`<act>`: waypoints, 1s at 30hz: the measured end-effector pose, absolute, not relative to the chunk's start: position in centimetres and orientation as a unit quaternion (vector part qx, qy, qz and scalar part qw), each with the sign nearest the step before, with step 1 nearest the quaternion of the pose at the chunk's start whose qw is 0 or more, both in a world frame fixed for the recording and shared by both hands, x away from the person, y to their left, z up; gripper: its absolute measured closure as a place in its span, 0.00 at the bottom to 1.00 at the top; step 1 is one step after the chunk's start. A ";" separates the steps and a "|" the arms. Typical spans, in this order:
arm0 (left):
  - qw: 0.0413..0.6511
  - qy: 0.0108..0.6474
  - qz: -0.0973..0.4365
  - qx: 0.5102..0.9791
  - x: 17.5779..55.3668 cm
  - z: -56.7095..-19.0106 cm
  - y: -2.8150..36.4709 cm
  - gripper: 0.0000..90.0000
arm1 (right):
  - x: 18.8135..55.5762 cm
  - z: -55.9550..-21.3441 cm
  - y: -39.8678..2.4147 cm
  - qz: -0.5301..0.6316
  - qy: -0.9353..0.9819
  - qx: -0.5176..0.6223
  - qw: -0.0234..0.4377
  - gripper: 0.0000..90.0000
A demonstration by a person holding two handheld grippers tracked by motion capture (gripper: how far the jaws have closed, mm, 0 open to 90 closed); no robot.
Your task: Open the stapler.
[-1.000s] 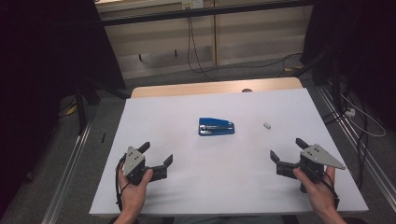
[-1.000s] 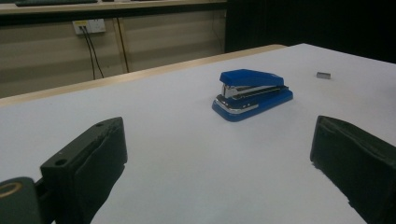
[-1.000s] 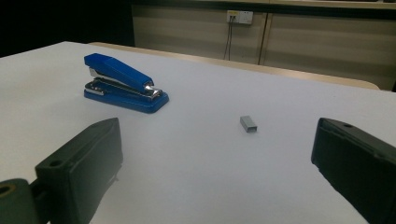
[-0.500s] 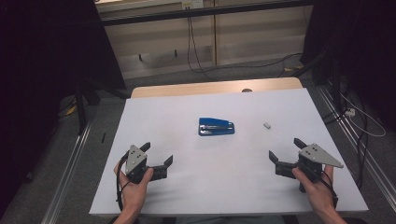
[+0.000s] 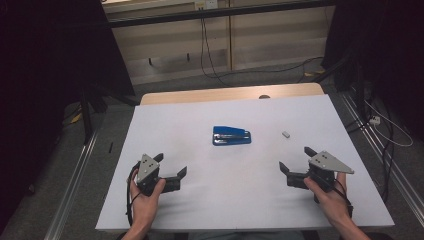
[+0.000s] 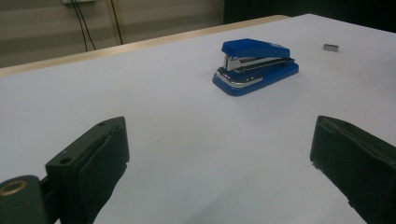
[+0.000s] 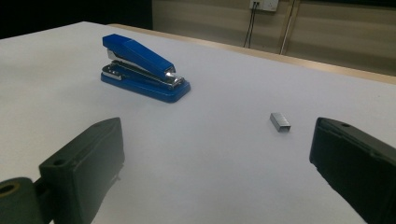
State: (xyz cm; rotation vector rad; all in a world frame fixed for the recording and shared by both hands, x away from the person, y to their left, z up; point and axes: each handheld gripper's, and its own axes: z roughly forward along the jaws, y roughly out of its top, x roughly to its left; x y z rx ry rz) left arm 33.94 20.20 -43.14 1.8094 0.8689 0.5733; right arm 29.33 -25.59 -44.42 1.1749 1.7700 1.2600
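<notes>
A blue stapler (image 5: 231, 135) lies closed near the middle of the white table top (image 5: 200, 200); it also appears ahead of each gripper (image 6: 255, 65) (image 7: 142, 68). A small grey block of staples (image 5: 286, 134) (image 7: 280, 122) (image 6: 330, 46) rests to the stapler's right. My left gripper (image 5: 171, 167) (image 6: 219, 161) is held low at the front left, open and holding nothing. At the front right my right gripper (image 5: 296, 161) (image 7: 217, 163) is likewise open with nothing between its jaws, the staple block a little ahead of it.
A strip of wooden table edge (image 5: 230, 95) runs along the far side. Beyond it are a floor with cables (image 5: 215, 70) and dark curtains on both sides. Metal rails (image 5: 75, 175) run along the table's left and right.
Both hands have drawn back slightly toward the table's front edge. The stapler and the staple block have not moved.
</notes>
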 end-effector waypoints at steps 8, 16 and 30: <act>0.501 0.346 0.222 0.762 34.6 -43.1 19.7 0.08 | 30.0 -44.3 -25.0 0.484 0.683 0.441 0.324 0.03; 0.505 0.346 0.208 0.763 35.7 -43.3 19.4 0.10 | 31.1 -44.6 -23.0 0.484 0.703 0.426 0.301 0.03; 0.497 0.333 0.213 0.772 37.4 -43.2 18.0 0.06 | 32.4 -44.3 -21.4 0.500 0.709 0.422 0.264 0.05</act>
